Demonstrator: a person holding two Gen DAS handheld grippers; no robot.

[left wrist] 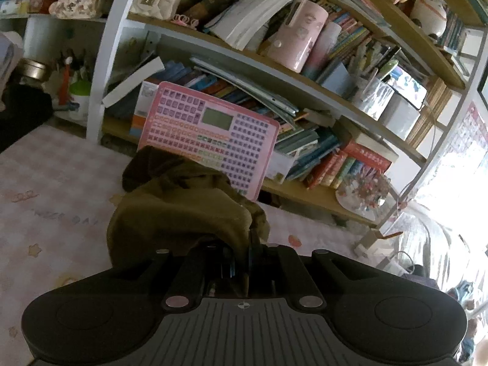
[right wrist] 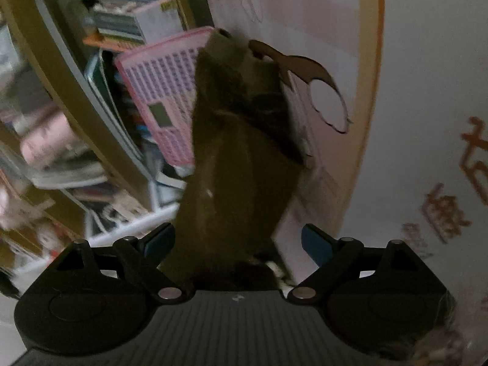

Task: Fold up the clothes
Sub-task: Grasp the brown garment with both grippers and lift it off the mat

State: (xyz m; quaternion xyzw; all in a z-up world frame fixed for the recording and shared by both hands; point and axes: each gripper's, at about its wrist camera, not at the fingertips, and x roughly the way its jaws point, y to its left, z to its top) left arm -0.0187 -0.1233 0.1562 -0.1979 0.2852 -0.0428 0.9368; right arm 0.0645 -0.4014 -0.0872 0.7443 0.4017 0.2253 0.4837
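Note:
An olive-green garment [left wrist: 186, 207] lies bunched on the pink patterned surface [left wrist: 45, 183]. My left gripper [left wrist: 248, 253] is shut on a fold of this garment, and the cloth drapes over the fingers and hides them. In the right wrist view the same garment [right wrist: 238, 158] stretches away between the spread blue-padded fingers [right wrist: 315, 244] of my right gripper [right wrist: 238, 244], which is open. The cloth runs through the gap. The right view is blurred.
A white-framed bookshelf [left wrist: 305, 70] crammed with books stands right behind the garment. A pink toy keyboard tablet [left wrist: 213, 134] leans against it, also in the right wrist view [right wrist: 164, 97]. A pale board with orange print [right wrist: 427, 122] is at the right.

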